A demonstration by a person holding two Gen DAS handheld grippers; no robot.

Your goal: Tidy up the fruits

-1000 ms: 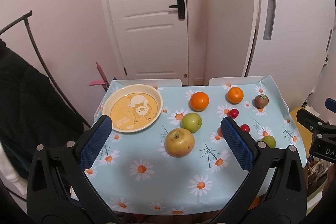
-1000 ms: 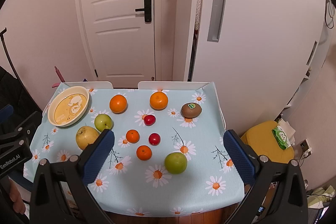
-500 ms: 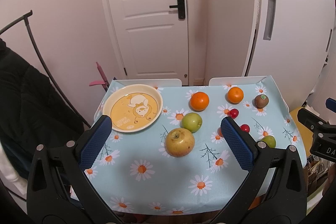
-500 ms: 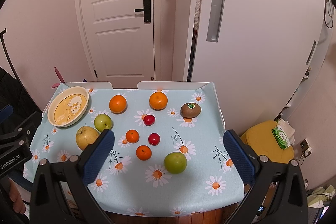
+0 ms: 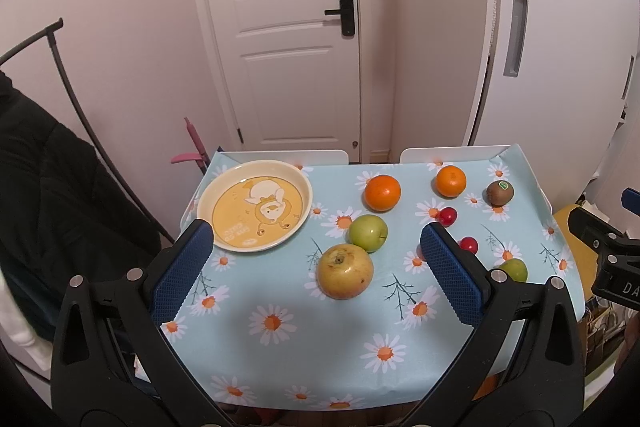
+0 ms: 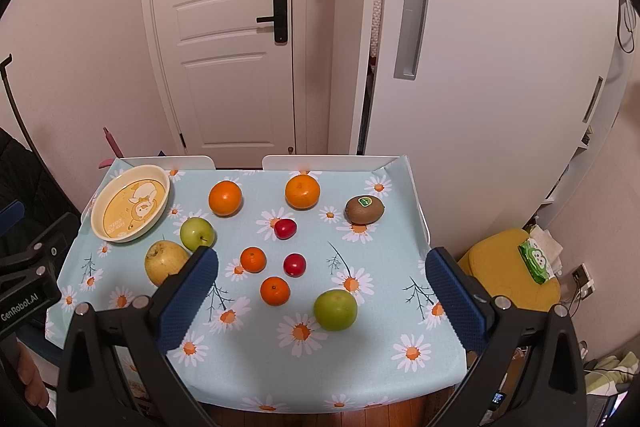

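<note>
Ten pieces of fruit lay on the table (image 6: 404,187), which was covered by a light-blue daisy-print cloth. The count was as follows.

- Two large oranges in the far row: one left of centre (image 6: 225,198), one right of it (image 6: 302,191).
- Two small oranges near the middle: one farther (image 6: 253,259), one nearer (image 6: 275,291).
- One kiwi (image 6: 364,209) with a green sticker, at the far right.
- Two small red fruits: one (image 6: 285,228) between the far row and the middle, one (image 6: 294,264) just right of the farther small orange.
- Two green apples: a smaller one (image 6: 197,233) left of centre, a larger one (image 6: 335,309) at the near right.
- One large yellow apple (image 6: 165,262), just near-left of the smaller green apple and almost touching it.

One yellow plate (image 6: 162,183) with a cartoon print stood at the far left corner, holding no fruit. All fruit rested on the cloth, apart from the plate.

The left gripper (image 5: 316,269) hovered above the near left part of the table with its blue pads spread wide, gripping nothing. The right gripper (image 6: 322,293) hovered above the near right part, likewise spread wide and empty.

Behind the table stood one white door (image 6: 228,39) with a black handle. One yellow cushion (image 6: 508,267) lay on the floor to the right.
</note>
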